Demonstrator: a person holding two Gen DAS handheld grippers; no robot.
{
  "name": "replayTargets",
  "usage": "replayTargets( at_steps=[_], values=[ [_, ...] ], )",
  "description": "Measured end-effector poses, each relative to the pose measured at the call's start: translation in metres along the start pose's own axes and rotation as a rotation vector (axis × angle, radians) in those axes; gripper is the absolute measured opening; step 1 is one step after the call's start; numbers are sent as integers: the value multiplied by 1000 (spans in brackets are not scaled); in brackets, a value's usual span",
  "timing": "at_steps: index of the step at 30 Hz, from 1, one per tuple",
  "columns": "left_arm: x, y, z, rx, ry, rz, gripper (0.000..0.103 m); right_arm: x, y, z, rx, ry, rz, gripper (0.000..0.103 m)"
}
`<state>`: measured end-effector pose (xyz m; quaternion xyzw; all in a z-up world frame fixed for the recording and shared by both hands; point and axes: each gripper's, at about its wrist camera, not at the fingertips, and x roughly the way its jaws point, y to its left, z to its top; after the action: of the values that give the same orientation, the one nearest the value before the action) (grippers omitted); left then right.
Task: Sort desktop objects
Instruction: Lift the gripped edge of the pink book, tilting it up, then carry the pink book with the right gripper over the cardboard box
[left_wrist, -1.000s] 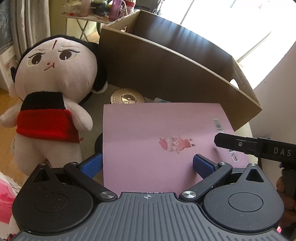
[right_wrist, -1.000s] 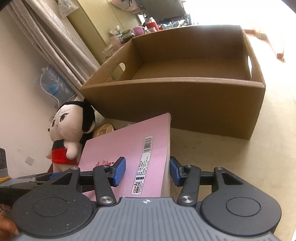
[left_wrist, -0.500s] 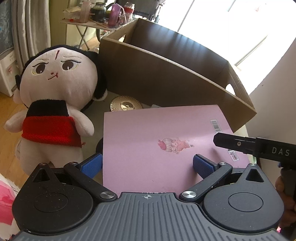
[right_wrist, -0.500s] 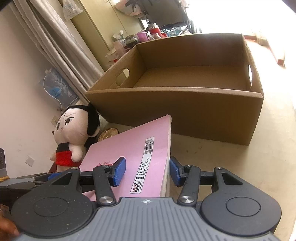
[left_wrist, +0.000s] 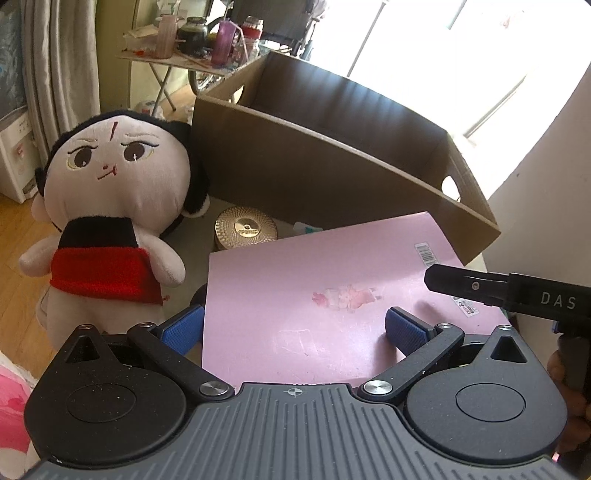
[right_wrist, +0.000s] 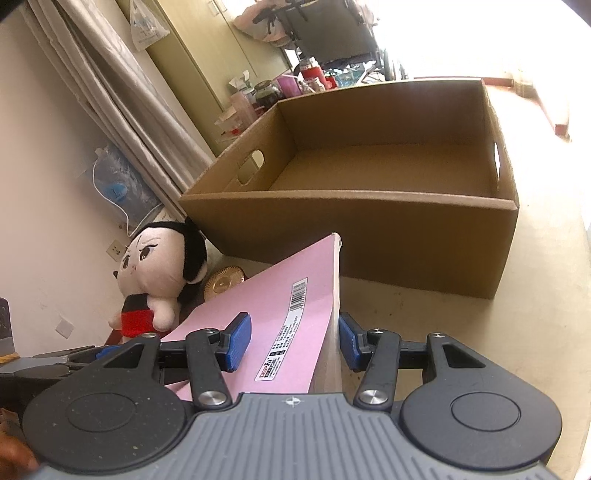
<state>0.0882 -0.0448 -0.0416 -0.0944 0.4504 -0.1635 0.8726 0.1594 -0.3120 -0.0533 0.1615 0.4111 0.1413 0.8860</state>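
A pink book (left_wrist: 314, 295) with a barcode sticker is lifted and tilted above the table, in front of an empty brown cardboard box (left_wrist: 332, 173). My right gripper (right_wrist: 293, 341) is shut on the book's right edge, one blue pad on the cover and one under it; the book shows there too (right_wrist: 280, 317). My left gripper (left_wrist: 293, 326) is open, its blue pads (left_wrist: 402, 326) wide apart, with the book's near edge between them. The box (right_wrist: 369, 225) stands just beyond the book.
A plush doll (left_wrist: 110, 206) with black hair and a red top stands left of the book. A round gold tin (left_wrist: 245, 230) lies between doll and box. A folding table (left_wrist: 166, 59) with bottles stands behind. A white wall (left_wrist: 546, 166) rises at the right.
Both grippers and the book have risen and moved toward the box. More of the box's inside shows now. The book's far right corner has tilted up.
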Motion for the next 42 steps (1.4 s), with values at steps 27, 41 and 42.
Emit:
replayTargets(
  at_steps=[27,41,42],
  values=[
    [-13,-6,4,3,-31,-10,103,-14,2,6,3,-37,21,54],
    [-23,-8,11,-1,-62,-23,103,-24,6,14,-1,-69,36,54],
    [-24,-8,11,-1,-63,-24,103,-25,7,14,-2,-71,37,54]
  ],
)
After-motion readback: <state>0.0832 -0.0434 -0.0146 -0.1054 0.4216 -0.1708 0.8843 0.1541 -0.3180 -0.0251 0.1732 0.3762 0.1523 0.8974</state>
